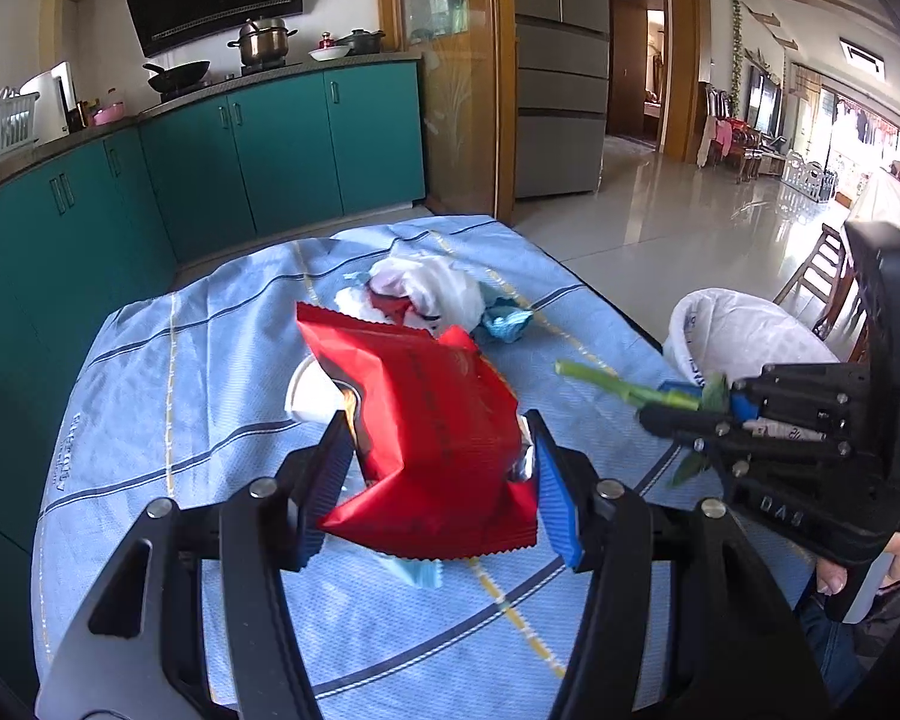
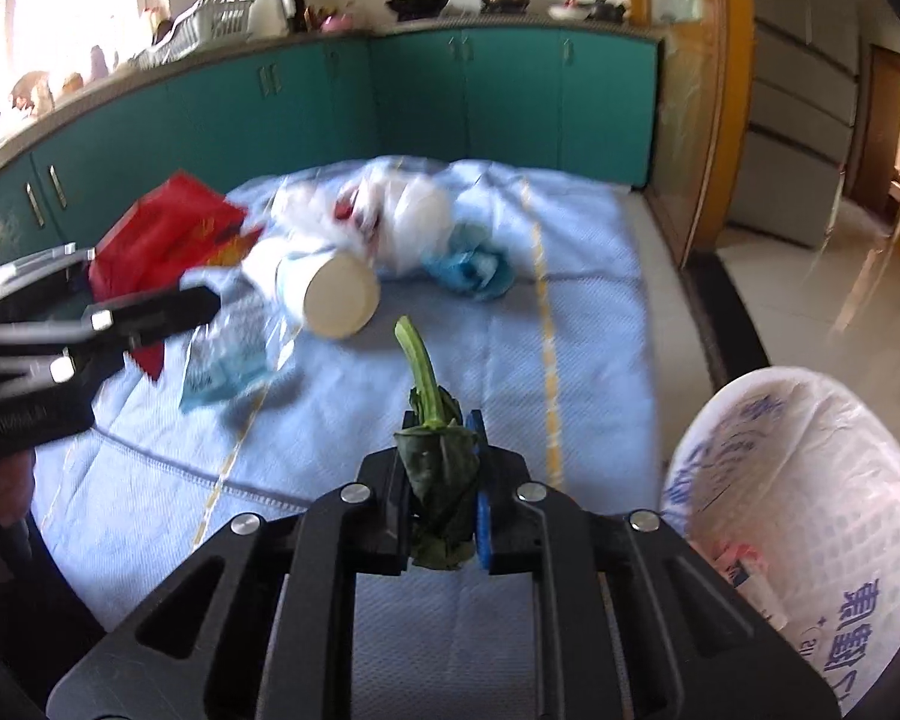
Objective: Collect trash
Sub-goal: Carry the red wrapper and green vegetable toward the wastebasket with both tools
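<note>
My right claw (image 2: 444,480): clenched on a wilted green leaf stalk (image 2: 432,444), the leaf bunched between the pads and the stem poking out ahead of the tips.
My left claw (image 1: 435,468): grasping a red snack wrapper (image 1: 426,420), its pads pressed into both sides of the crumpled packet.
Landmark: the trash bin lined with a white bag (image 2: 810,480), which stands off the right edge of the table (image 2: 582,312).
Stalk to bin: the bin mouth lies to the right of my right claw and just beside it (so this hand is plainly the nearer one); I judge a short swing to the right would put the stalk over the opening.
Stalk's long axis: straight along my fingers, pointing away from me and not toward the bin.
Wrapper to bin: well to the left of the bin, with my right claw between them.
Other trash left of the bin: a tipped white paper cup (image 2: 330,294), a crumpled white plastic bag (image 2: 402,222), a blue wad (image 2: 468,270) and a clear blue-printed packet (image 2: 228,360).
Writing: large blue characters on the bin bag, too warped to read; the raised lettering on my claw's body is not legible to me either; the wrapper's print is unreadable.
</note>
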A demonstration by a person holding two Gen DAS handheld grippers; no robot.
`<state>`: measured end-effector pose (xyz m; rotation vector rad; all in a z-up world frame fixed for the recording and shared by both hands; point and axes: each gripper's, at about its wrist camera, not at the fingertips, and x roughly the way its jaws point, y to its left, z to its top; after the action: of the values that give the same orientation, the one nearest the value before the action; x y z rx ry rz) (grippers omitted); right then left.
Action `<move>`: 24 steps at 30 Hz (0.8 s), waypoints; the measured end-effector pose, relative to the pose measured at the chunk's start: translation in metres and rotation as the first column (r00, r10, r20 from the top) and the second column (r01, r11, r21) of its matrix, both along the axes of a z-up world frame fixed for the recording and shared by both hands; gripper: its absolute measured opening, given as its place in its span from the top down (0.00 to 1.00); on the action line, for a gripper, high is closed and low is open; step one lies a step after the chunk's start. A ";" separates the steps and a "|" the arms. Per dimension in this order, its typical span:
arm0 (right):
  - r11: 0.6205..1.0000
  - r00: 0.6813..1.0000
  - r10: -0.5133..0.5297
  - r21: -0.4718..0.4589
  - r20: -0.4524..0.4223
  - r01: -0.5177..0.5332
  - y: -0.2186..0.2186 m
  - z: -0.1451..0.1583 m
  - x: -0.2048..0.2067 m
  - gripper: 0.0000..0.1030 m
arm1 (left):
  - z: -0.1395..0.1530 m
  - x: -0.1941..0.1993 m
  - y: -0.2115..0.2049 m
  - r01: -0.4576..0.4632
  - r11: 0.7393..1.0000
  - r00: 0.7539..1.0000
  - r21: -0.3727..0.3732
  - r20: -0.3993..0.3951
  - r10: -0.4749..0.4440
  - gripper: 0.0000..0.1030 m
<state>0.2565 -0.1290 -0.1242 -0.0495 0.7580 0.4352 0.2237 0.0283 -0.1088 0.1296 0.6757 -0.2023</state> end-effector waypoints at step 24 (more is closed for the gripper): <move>0.999 0.999 0.029 0.023 -0.031 -0.029 0.003 -0.004 -0.003 0.85 | -0.010 0.008 -0.004 -0.039 0.999 0.999 0.013 -0.012 0.039 0.44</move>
<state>0.2536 -0.1259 -0.1277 -0.0325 0.7833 0.4733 0.2320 0.0244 -0.1193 0.1272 0.6908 -0.1615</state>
